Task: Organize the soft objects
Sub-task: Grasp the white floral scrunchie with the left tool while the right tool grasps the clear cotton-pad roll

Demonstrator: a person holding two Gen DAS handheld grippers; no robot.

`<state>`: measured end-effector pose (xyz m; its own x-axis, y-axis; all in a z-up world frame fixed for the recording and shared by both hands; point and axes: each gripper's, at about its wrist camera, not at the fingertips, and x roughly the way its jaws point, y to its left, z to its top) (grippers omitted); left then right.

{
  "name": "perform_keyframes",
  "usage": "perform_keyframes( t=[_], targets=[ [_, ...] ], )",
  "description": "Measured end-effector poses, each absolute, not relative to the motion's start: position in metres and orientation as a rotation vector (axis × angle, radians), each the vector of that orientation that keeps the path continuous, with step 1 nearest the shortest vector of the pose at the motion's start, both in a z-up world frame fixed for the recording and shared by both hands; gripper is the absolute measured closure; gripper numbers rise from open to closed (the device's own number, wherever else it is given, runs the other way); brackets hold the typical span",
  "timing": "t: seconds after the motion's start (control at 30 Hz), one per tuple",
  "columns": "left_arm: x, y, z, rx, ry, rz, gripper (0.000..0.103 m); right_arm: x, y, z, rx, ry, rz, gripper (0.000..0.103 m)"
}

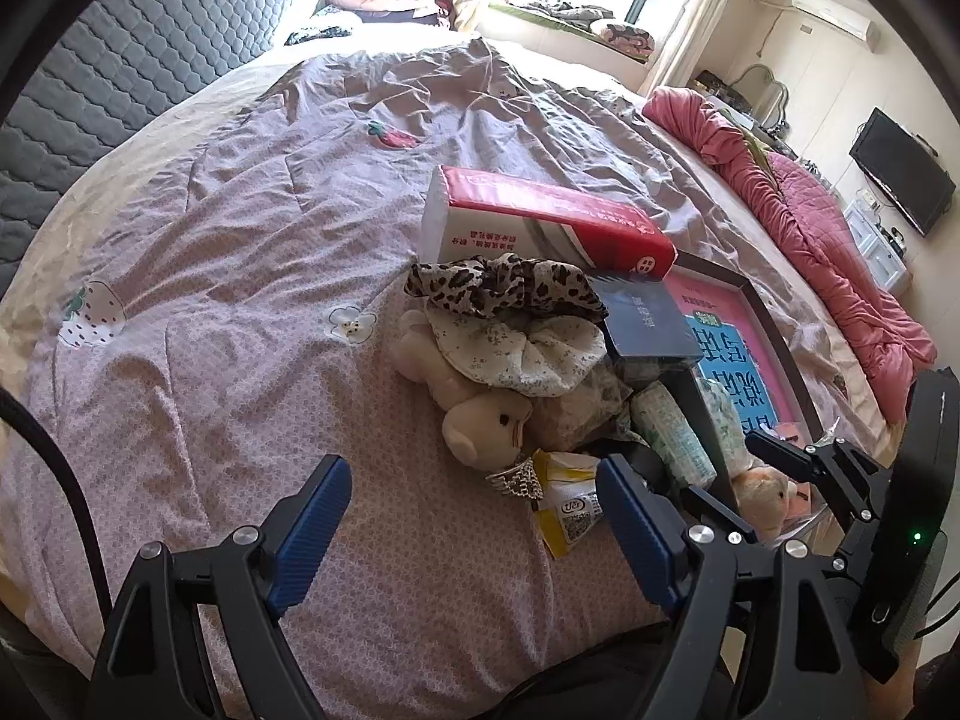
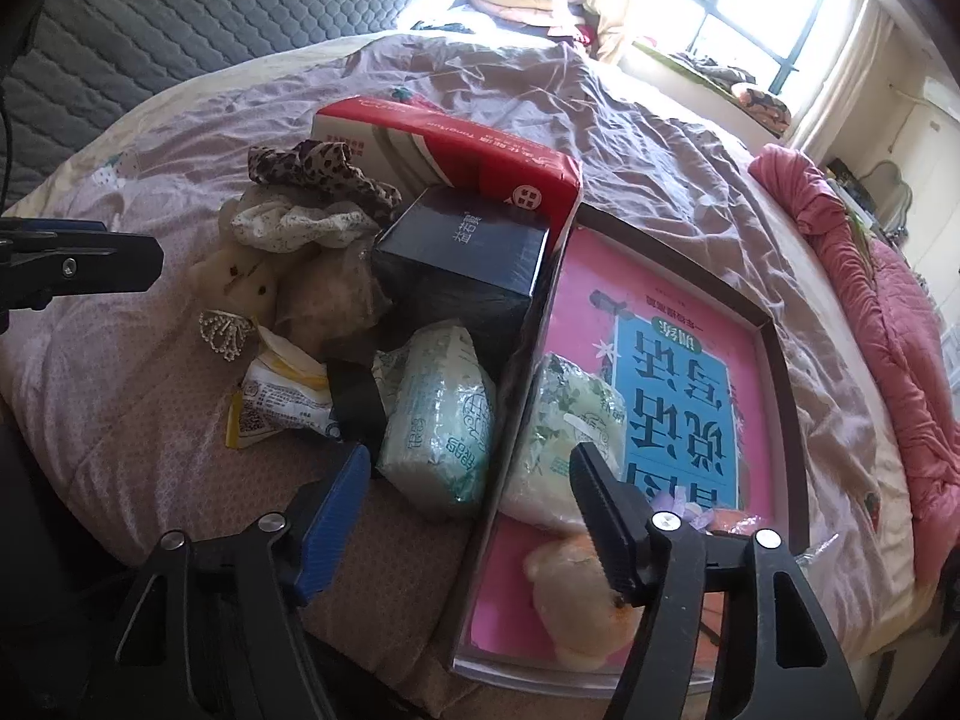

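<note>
A pile lies on the bed: a leopard scrunchie, a white floral scrunchie, a cream plush and a green tissue pack. A shallow box with a pink and blue bottom holds a second tissue pack and an orange-cream plush. My left gripper is open and empty, just short of the cream plush. My right gripper is open and empty, straddling the box's near wall.
A red and white tissue box, a dark box, a silver tiara and a yellow-white packet lie in the pile. A pink quilt lines the bed's right side.
</note>
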<state>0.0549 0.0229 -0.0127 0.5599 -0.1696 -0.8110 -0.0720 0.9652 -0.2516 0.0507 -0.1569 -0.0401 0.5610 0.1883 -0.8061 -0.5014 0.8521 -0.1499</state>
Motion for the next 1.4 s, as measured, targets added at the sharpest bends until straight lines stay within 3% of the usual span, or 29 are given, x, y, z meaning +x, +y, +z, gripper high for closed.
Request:
perform_keyframes(
  t=[0.27,0.77,1.0,1.13,1.3,1.4],
  targets=[
    [0.067,0.021,-0.013,-0.277,0.971,-0.066,0.020,0.056,-0.146,-0.046,-0.459,0.861,0.399,0.050],
    [0.129,0.027,-0.016,-0.302,0.960,-0.028,0.020,0.080,-0.136,-0.063,-0.507,0.879,0.378,0.051],
    [0.147,0.029,-0.030,-0.314,0.976,-0.020,0.020,0.088,-0.142,-0.066,-0.441,0.889,0.416,0.054],
    [0.157,0.031,-0.039,-0.328,0.993,-0.008,0.020,0.091,-0.159,-0.061,-0.314,0.895,0.448,0.062],
    [0.165,0.033,-0.045,-0.372,0.991,-0.044,0.045,0.089,-0.177,-0.053,-0.174,0.906,0.482,0.069],
    [0.165,0.035,-0.045,-0.386,0.976,-0.061,0.072,0.088,-0.186,-0.051,-0.106,0.912,0.499,0.071]
  ],
)
